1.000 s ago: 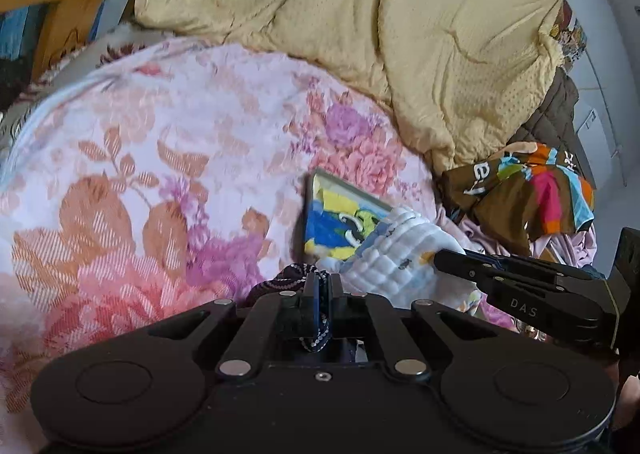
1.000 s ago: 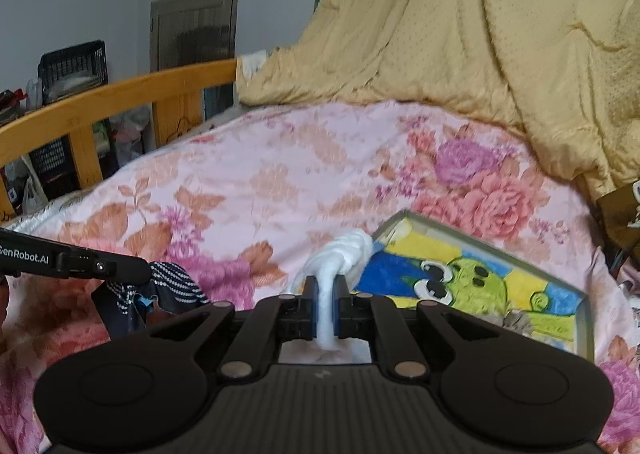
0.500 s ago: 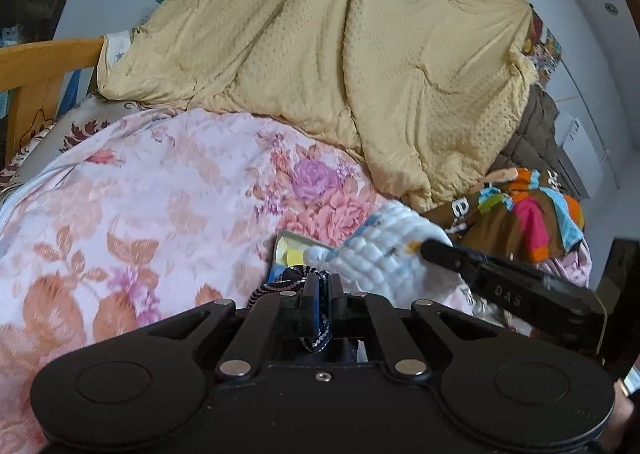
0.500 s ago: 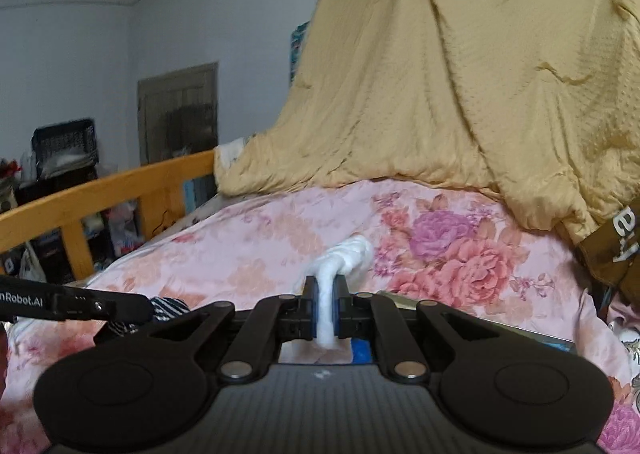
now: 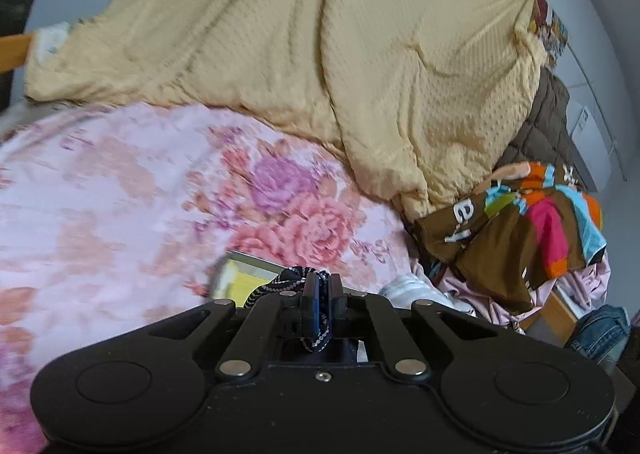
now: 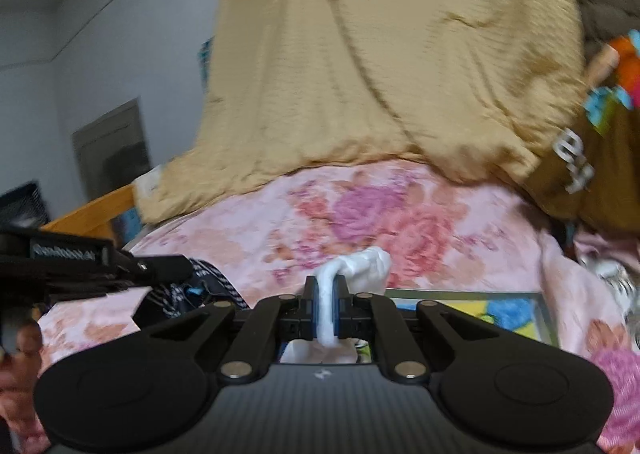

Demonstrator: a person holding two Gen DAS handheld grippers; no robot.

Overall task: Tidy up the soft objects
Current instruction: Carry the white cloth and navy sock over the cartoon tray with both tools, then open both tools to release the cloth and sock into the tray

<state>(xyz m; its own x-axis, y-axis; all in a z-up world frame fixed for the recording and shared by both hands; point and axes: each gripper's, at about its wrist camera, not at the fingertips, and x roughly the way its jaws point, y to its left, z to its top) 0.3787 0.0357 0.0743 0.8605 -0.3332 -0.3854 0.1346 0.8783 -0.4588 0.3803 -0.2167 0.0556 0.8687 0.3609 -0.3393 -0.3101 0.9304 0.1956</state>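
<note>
Left hand-held gripper clamped on dark patterned fabric; right hand-held gripper clamped on white cloth, which bunches just ahead of its tips. Clothes pile lies ahead-right of both; right hand nearer.

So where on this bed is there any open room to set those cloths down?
The floral bedspread lies bare left of the cartoon picture and below the yellow quilt. The right edge is crowded with a colourful brown garment.
</note>
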